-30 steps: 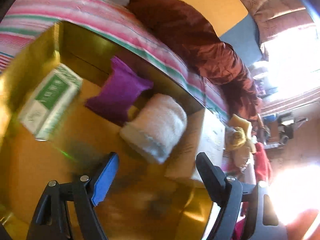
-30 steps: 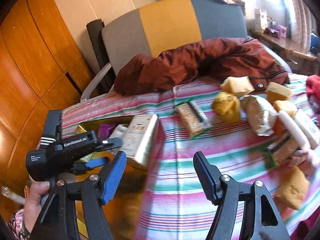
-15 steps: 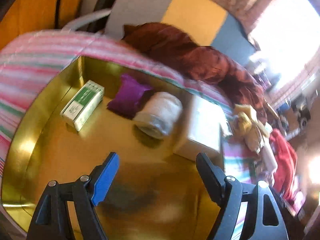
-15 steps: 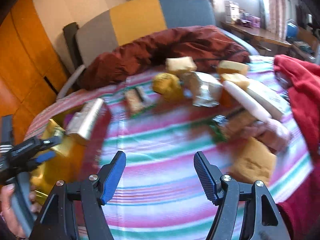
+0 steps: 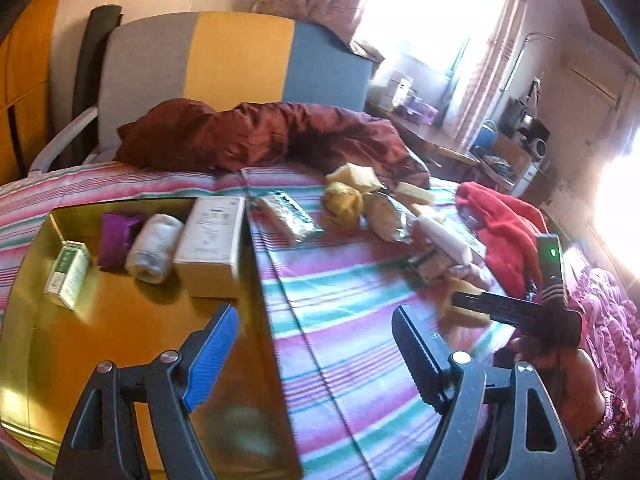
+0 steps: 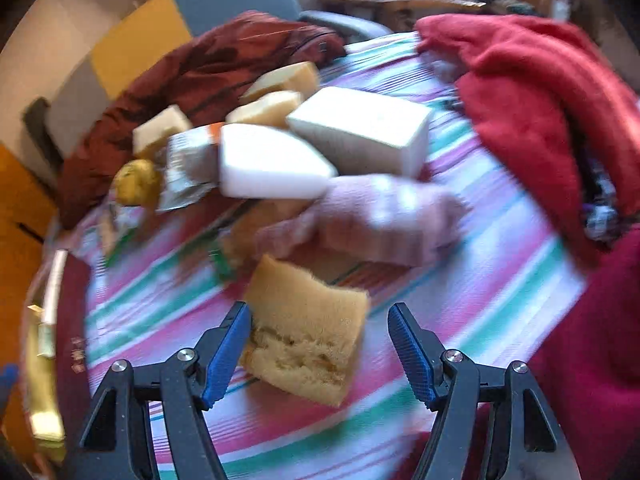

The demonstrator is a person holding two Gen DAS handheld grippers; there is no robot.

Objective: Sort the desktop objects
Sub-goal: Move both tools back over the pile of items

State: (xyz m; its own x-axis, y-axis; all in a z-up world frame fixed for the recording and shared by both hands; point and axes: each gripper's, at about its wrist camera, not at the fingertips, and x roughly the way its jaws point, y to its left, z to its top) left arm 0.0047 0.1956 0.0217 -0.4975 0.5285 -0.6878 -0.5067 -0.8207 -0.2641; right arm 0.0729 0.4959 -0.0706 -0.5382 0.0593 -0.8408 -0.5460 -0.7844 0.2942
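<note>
- Four items lay in the gold tray: green box, purple packet, white roll, white carton.
- We noted the left gripper with jaws apart, nothing between them, over the tray's edge.
- The right gripper stood with jaws apart around the yellow sponge at 12 o'clock; its left pad looked touching or nearly so, the right pad clear.
- The remaining pile sat beyond, at 12 o'clock on the striped cloth.
- Risk, we judged: the sponge was tilted and soft, so an off-centre pinch could squeeze it out or nudge the pink bundle behind.
</note>
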